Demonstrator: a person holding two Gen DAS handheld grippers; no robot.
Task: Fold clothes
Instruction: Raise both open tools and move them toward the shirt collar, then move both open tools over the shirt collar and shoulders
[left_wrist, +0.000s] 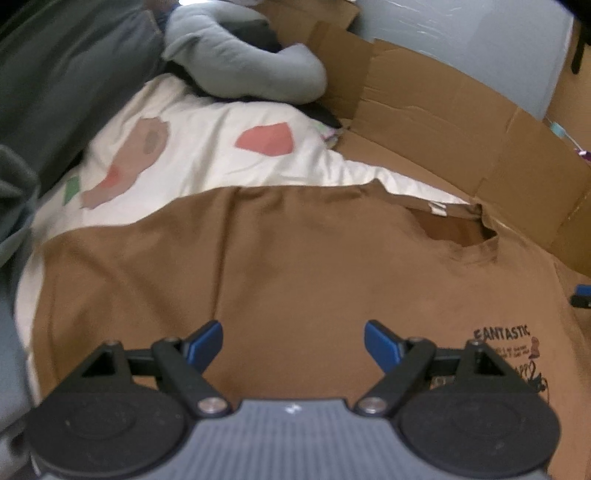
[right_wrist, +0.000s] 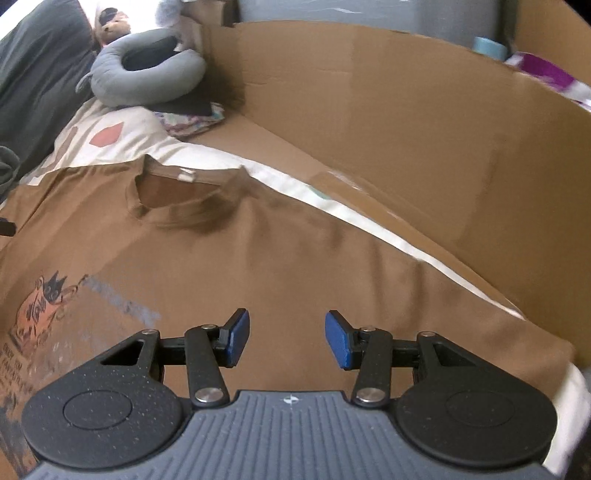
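Here the brown T-shirt (left_wrist: 295, 258) lies spread front-up on a white printed sheet (left_wrist: 207, 155), neck hole (right_wrist: 181, 199) toward the far side, with a cardboard wall (right_wrist: 406, 129) close along its right edge. Your left hand-held gripper (left_wrist: 293, 345) hangs over the shirt's left half with its blue pads wide apart and nothing between them. Your right hand-held gripper (right_wrist: 287, 341) hangs over the right half near the sleeve; its pads stand at a middling gap, also with no cloth between them. Neither pair touches the fabric as far as the views show. Judged from the lie of the cloth, the shirt is flattened but no fold is yet made: both sleeves and the body remain to be turned in. The next step probably calls for you to take an edge or shoulder on each side; the hem is out of view. A grey ring cushion (right_wrist: 147, 74) and dark bedding (left_wrist: 66, 92) sit beyond the shirt, well apart from it.
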